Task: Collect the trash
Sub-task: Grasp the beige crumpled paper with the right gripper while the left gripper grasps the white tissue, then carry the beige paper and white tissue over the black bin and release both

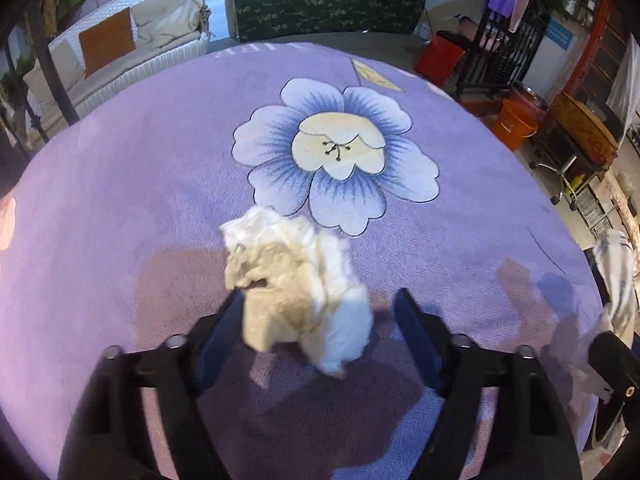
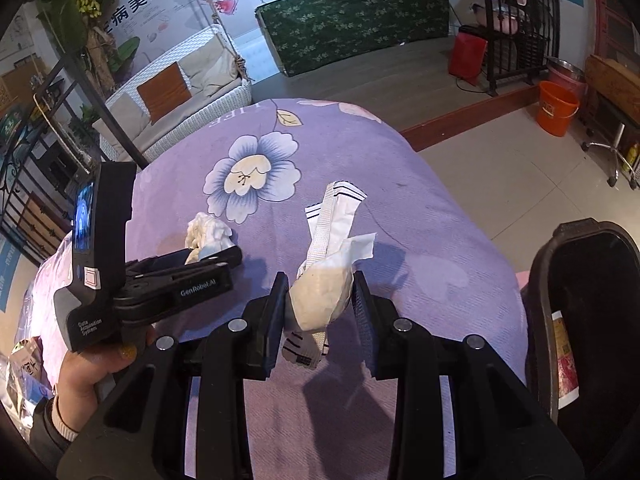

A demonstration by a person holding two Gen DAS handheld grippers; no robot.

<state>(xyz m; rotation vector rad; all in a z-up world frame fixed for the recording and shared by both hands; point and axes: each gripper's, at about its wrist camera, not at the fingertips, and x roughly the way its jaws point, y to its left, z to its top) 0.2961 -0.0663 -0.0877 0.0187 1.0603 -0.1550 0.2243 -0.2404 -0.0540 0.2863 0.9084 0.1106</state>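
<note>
1. The left tongs (image 1: 320, 304) stand over a crumpled white tissue wad (image 1: 298, 284) that lies on the purple flowered cloth (image 1: 120, 200) covering the tabletop.
2. In the left wrist view the wad sits between the two fingers; the left finger (image 1: 224, 320) is right against its edge, while the right finger (image 1: 416, 328) is clear of it with cloth showing in the gap. The left tongs are released, not yet pressing the wad from both sides.
3. The wad lies just below the big blue and cream flower (image 1: 336, 156) printed on the cloth.
4. The right tongs (image 2: 320, 304) are clenched on a second piece of trash: a white wrapper with dark stripes (image 2: 332, 216) bundled with a crumpled tissue (image 2: 320, 300). Both pads press on the tissue part, and the wrapper sticks up above the fingers and hangs out below them.
5. From the right wrist view, the left tongs (image 2: 212, 258) show at the left, held by a hand (image 2: 92, 364) in a dark sleeve, with their tips at the tissue wad (image 2: 208, 234).
6. A dark trash bin (image 2: 592, 320) stands at the right edge of the tabletop, open at the top, with a printed paper (image 2: 566, 364) inside its rim.
7. An orange bucket (image 2: 558, 108) stands on the floor well behind.
</note>
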